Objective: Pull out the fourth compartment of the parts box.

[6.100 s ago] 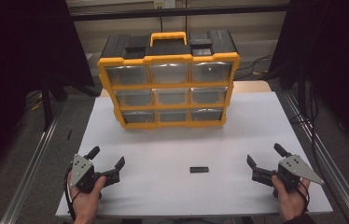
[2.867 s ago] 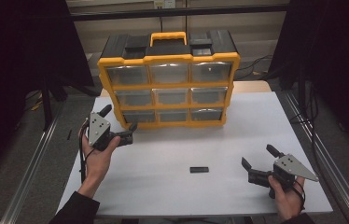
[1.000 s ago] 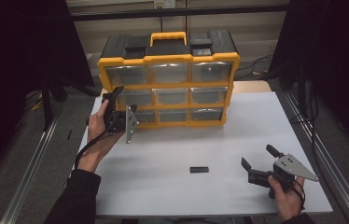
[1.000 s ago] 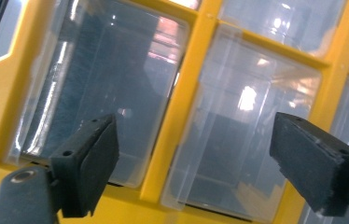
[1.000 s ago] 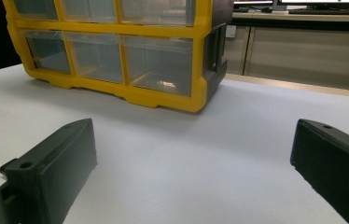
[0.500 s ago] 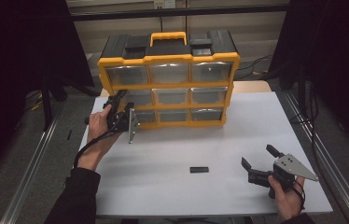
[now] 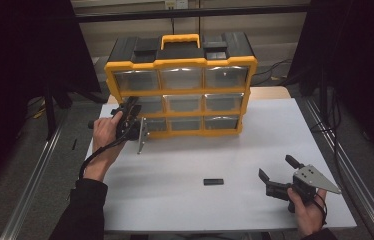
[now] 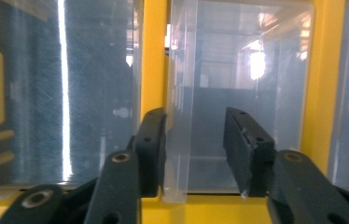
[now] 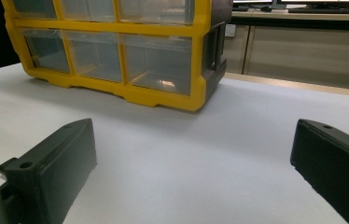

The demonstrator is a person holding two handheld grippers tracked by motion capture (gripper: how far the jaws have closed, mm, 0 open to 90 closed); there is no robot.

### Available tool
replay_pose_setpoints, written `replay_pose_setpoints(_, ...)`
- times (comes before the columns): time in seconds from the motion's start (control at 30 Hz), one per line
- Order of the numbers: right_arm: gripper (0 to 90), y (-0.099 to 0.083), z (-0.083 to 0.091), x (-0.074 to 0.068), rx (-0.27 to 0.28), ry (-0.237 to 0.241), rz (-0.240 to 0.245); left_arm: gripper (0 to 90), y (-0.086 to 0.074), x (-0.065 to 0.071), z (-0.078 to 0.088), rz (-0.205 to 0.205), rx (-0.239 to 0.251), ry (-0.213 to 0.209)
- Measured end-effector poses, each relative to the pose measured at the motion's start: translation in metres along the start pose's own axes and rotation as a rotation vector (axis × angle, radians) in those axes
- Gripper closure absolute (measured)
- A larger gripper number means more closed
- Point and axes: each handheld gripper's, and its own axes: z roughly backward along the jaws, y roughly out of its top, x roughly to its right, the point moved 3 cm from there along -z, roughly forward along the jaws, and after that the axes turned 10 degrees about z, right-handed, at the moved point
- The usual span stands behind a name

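White table (image 7: 185, 200) fills the scene. At far left, the left gripper (image 7: 134, 111) meets the yellow organizer's (image 7: 181, 92) middle-left drawer (image 8: 238, 98), its jaws just closing around the clear front tab without visibly pressing. Near right, the right gripper (image 7: 276, 175) rests with jaws spread wide.

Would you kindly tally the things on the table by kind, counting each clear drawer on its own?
Organizer cabinet: 1
Clear drawers: 9
Small black block: 1
Handheld grippers, left gripper and right gripper: 2
Total: 13
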Motion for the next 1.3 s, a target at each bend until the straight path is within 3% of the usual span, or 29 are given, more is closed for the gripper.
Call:
replay_pose_setpoints(0.37,0.0,0.0000,0.0001,0.0003,0.003,-0.004,0.003,72.4,0.0030,-0.0034,-0.0001,-0.004,-0.022,0.010)
replay_pose_setpoints(0.5,0.0,0.0000,0.0001,0.0005,0.004,-0.005,0.003,77.6,0.0021,-0.0074,0.0008,0.022,-0.011,0.000)
replay_pose_setpoints(0.6,0.0,0.0000,0.0001,0.0004,0.003,-0.004,0.004,78.0,0.0034,-0.0061,0.0001,0.001,-0.019,0.011)
replay_pose_setpoints(1.3,0.0,0.0002,0.0010,0.0006,0.007,-0.006,0.006,79.0,0.0023,-0.0045,0.0023,0.015,0.000,0.040)
